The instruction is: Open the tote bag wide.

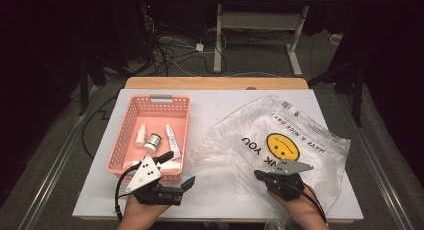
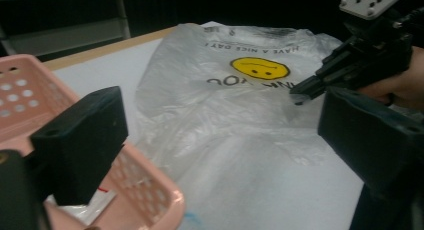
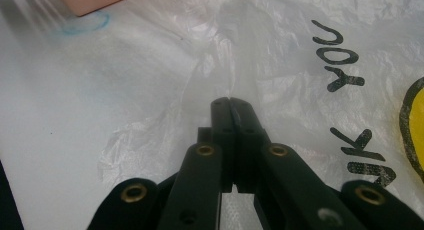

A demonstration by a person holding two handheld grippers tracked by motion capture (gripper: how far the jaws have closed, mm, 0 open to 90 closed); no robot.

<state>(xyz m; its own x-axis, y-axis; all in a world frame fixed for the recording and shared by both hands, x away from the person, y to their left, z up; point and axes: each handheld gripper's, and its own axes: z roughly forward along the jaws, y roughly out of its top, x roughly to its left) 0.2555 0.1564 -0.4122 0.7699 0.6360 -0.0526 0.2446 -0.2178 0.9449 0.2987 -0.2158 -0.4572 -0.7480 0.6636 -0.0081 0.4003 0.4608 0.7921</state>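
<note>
From the high view, a big clear plastic bag (image 1: 280, 140) lies crinkled on the right half of the white table (image 1: 215, 200). It has a yellow smiley face and black words printed on it. A pink basket (image 1: 131, 140) sits on the left half with small tubes and a little bottle inside. The room around is dark, with cables on the floor behind the table. The right gripper (image 1: 260, 176) rests on the near edge of the bag. The left gripper (image 1: 189, 182) sits just beside the near corner of the basket.

In the left gripper view, its two black jaws stand wide apart with nothing between them. The basket (image 2: 150, 190) is just below the left jaw. The bag (image 2: 230, 120) spreads out ahead, and the right gripper (image 2: 300, 92) pinches its edge.

In the right gripper view, the two jaws are pressed together on a fold of the bag (image 3: 280, 65). The white table (image 3: 45, 115) shows to the left.
</note>
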